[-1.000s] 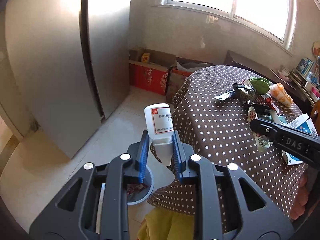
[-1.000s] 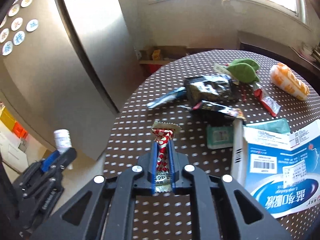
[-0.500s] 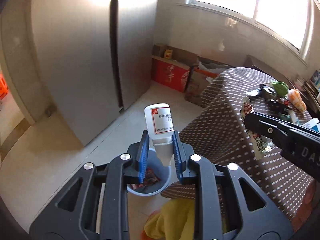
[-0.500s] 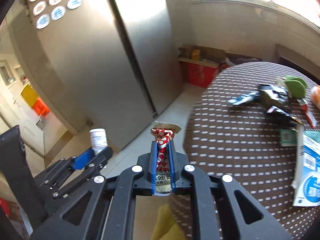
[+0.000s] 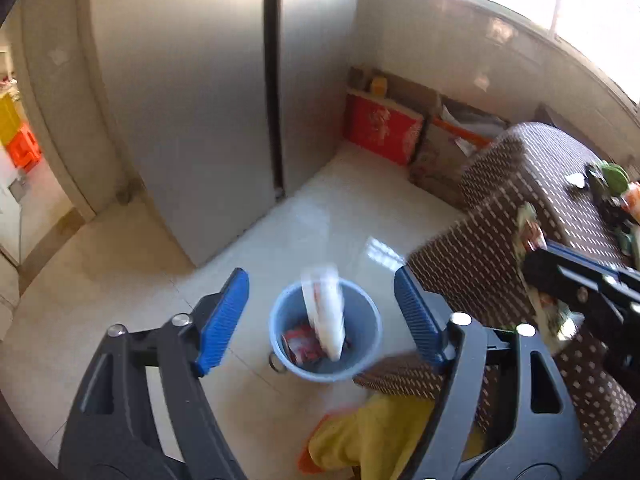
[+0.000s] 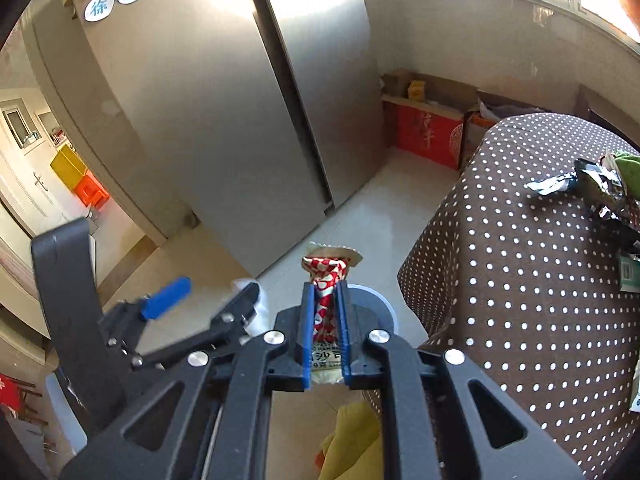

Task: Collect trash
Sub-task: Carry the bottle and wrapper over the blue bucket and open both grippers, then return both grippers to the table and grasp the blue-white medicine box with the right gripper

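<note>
My left gripper (image 5: 322, 298) is open above a blue trash bin (image 5: 362, 354) on the floor. The white bottle (image 5: 326, 316), blurred, is falling into the bin, which holds a red wrapper. My right gripper (image 6: 325, 292) is shut on a red-and-white snack wrapper (image 6: 329, 280), held just above the bin's rim (image 6: 384, 300). In the left wrist view the right gripper (image 5: 538, 264) with the wrapper (image 5: 530, 236) is at the right. In the right wrist view the open left gripper (image 6: 208, 300) is at the lower left. More wrappers (image 6: 592, 184) lie on the dotted table (image 6: 520, 260).
A silver fridge (image 5: 200, 100) stands behind the bin. Red and brown boxes (image 5: 382, 128) sit by the wall under the window. A yellow cloth (image 5: 372, 436) lies on the floor near the table's edge. A doorway opens at the left (image 5: 24, 168).
My left gripper has opened and let go of the white bottle, which drops into the bin. Both grippers have swung left from the table to over the bin.
</note>
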Tool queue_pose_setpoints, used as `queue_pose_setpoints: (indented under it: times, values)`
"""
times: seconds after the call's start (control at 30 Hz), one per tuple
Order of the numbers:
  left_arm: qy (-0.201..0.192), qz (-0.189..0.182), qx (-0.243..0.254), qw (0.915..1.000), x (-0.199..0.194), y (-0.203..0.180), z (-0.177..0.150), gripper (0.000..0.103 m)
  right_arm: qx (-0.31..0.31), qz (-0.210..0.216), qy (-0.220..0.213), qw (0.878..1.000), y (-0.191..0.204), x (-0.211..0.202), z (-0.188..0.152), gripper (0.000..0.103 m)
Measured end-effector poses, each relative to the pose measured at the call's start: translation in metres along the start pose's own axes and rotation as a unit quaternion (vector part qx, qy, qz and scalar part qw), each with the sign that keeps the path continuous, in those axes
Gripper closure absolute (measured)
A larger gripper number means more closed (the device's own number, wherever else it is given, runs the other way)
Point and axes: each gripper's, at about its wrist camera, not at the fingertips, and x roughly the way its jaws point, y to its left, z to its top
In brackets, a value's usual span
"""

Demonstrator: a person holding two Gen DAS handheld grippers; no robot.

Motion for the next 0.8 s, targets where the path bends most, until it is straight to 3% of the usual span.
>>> queue_pose_setpoints:
  times: [0.4, 0.43, 0.5, 0.53, 0.57, 0.8]
  values:
    - [0.036, 0.032, -0.048, 0.9977, 0.016, 0.047, -0.011, 0.029, -0.01, -0.008, 0.043, 0.999, 0.011, 0.051, 0.012, 0.091]
    - [0.036, 0.034, -0.048, 0.9976, 0.016, 0.049, -0.012, 0.029, -0.011, -0.008, 0.046, 0.999, 0.012, 0.057, 0.015, 0.088]
    - [0.036, 0.038, -0.047, 0.9975, 0.013, 0.051, -0.015, 0.029, -0.011, -0.011, 0.05, 0.999, 0.013, 0.065, 0.02, 0.073]
    - [0.035, 0.04, -0.047, 0.9975, 0.011, 0.053, -0.017, 0.029, -0.006, -0.013, 0.052, 0.999, 0.013, 0.068, 0.023, 0.05]
    - [0.034, 0.041, -0.046, 0.9975, 0.009, 0.054, -0.017, 0.029, -0.002, -0.013, 0.045, 0.999, 0.012, 0.068, 0.025, 0.04]
    - [0.03, 0.054, -0.046, 0.997, 0.0, 0.053, -0.017, 0.029, -0.009, -0.017, 0.034, 0.999, 0.008, 0.057, 0.022, 0.04]
